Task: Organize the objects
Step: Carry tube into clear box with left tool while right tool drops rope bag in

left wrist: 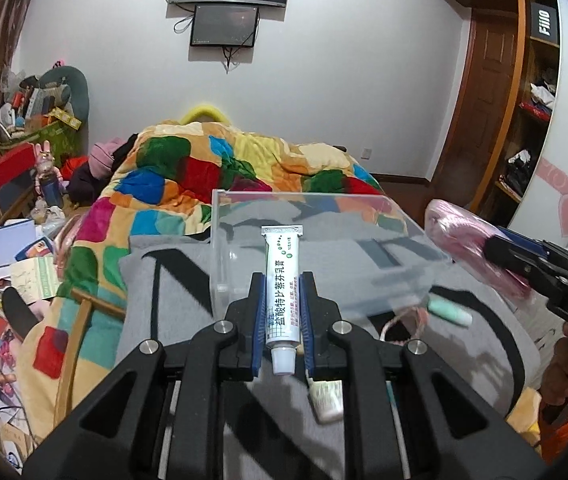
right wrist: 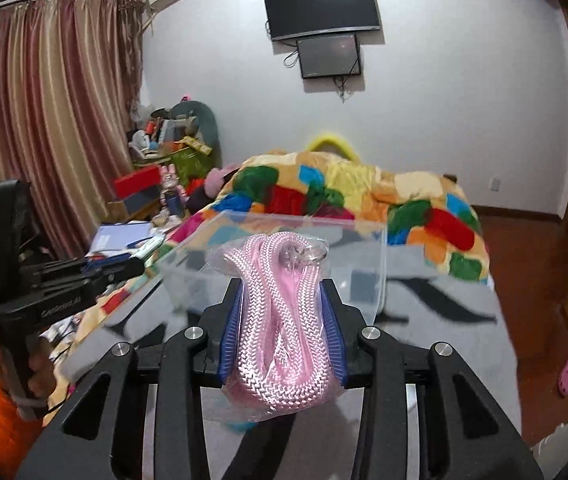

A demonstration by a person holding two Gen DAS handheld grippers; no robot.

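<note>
My left gripper [left wrist: 282, 280] is shut on a white ointment tube [left wrist: 281, 280] with green print, cap toward the camera, held above the near side of a clear plastic box [left wrist: 244, 216] on the grey blanket. My right gripper [right wrist: 282, 284] is shut on a bagged coil of pink rope [right wrist: 280, 320], held in front of the same clear box [right wrist: 364, 248]. In the left wrist view the rope [left wrist: 464, 240] and right gripper [left wrist: 500, 250] are at the right of the box. A mint-green tube [left wrist: 450, 310] and a small cream tube [left wrist: 328, 398] lie on the blanket.
The grey blanket [left wrist: 172, 288] covers the near bed; a colourful patchwork quilt [left wrist: 188, 176] lies behind the box. Papers and boxes [left wrist: 12, 256] clutter the left side. A wooden shelf [left wrist: 532, 112] stands at the right. The left gripper shows in the right wrist view [right wrist: 132, 268].
</note>
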